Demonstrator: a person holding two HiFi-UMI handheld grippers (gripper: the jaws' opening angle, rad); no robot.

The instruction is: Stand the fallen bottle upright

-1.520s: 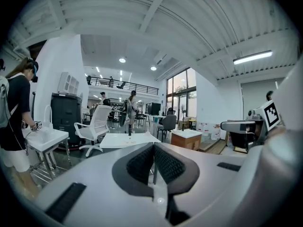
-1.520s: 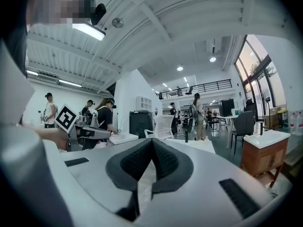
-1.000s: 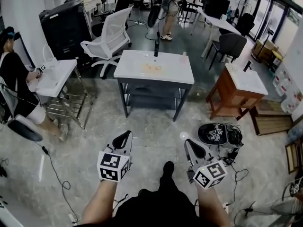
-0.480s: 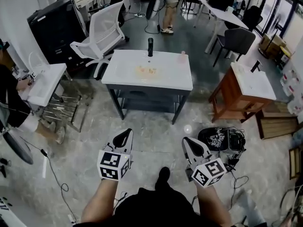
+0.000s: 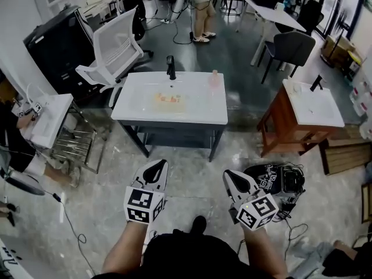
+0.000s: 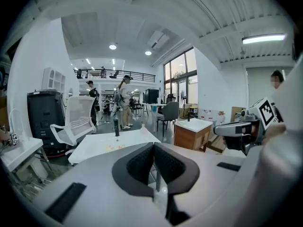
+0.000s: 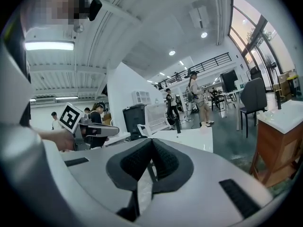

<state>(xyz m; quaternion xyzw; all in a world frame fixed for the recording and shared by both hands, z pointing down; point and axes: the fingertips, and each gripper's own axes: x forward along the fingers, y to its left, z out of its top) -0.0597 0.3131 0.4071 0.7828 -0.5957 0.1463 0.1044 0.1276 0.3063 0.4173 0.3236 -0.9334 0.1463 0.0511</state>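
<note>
Closer than a second ago, the table (image 5: 139, 106) has slid down the head view toward the person, while both grippers sit low in the frame as before. The left gripper (image 5: 157, 168) and right gripper (image 5: 231, 176) are each closed pad to pad with nothing between them, and both are well short of the table.

A small pale bottle (image 5: 214, 78) sits near the far right corner. It is too small to tell whether it lies or stands. A black tap (image 5: 170, 67) rises at the far edge, and orange bits (image 5: 168, 98) lie near the middle.

Likely risks: with the jaws closed, a reach would push the bottle instead of gripping it, and so near the far edge it could roll off. A hurried reach across the top might also clip the tap. Cables (image 5: 70, 225) trail on the floor to the left, where a foot could catch.
</note>
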